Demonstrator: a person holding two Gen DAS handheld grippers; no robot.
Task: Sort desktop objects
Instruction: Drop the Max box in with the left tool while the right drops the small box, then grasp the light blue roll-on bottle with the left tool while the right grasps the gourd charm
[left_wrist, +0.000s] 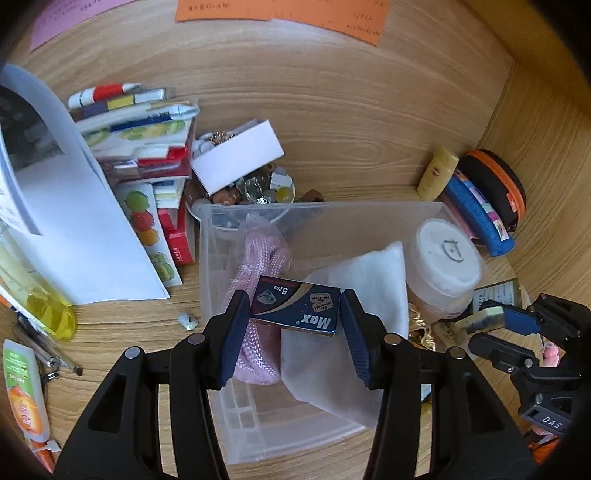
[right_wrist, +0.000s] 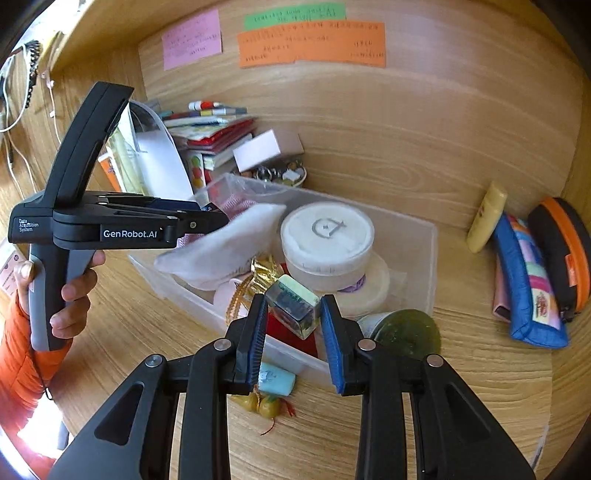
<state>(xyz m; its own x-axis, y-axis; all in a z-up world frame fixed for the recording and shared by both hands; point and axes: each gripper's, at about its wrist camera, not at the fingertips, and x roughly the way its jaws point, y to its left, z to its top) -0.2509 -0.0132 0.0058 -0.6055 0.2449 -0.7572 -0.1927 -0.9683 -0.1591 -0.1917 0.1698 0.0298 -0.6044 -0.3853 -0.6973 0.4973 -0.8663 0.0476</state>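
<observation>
Partway through the sort, by the look of it: already lying in the clear bin (left_wrist: 210, 258) are a pink mesh pouch (left_wrist: 258, 258), a white cloth (left_wrist: 369, 280), a round white tub (right_wrist: 327, 236), a gold foil piece (right_wrist: 264, 267) and a red item, only partly seen. Still out on the counter (left_wrist: 332, 110): stack of booklets (left_wrist: 147, 140), white card box (left_wrist: 240, 155) tipped over a dish of trinkets (left_wrist: 258, 188), yellow tube (right_wrist: 487, 218), blue pencil case (right_wrist: 528, 280), orange-trimmed case (right_wrist: 565, 251), teal eraser (right_wrist: 277, 382), yellow charm (right_wrist: 264, 404), green disc (right_wrist: 406, 332), plus bottles and pens at the left edge. Left claw (left_wrist: 295, 308) clenched on the blue razor-blade box (left_wrist: 295, 308), held above the bin over pouch and cloth. Box flat, printed face up, long axis crosswise from pad to pad, pinched at its short ends, tilted slightly so the right end sits lower; "Max" lettering reads upside down from the wrist view, so its top faces back toward the camera. Right claw (right_wrist: 293, 314) grasping a small clear block with a pale green top (right_wrist: 293, 306), above the bin's near wall; block tilted, long axis running from upper left to lower right, green face angled up and away. Probably both items near release into the bin, with much of the counter clutter left to handle afterwards.
</observation>
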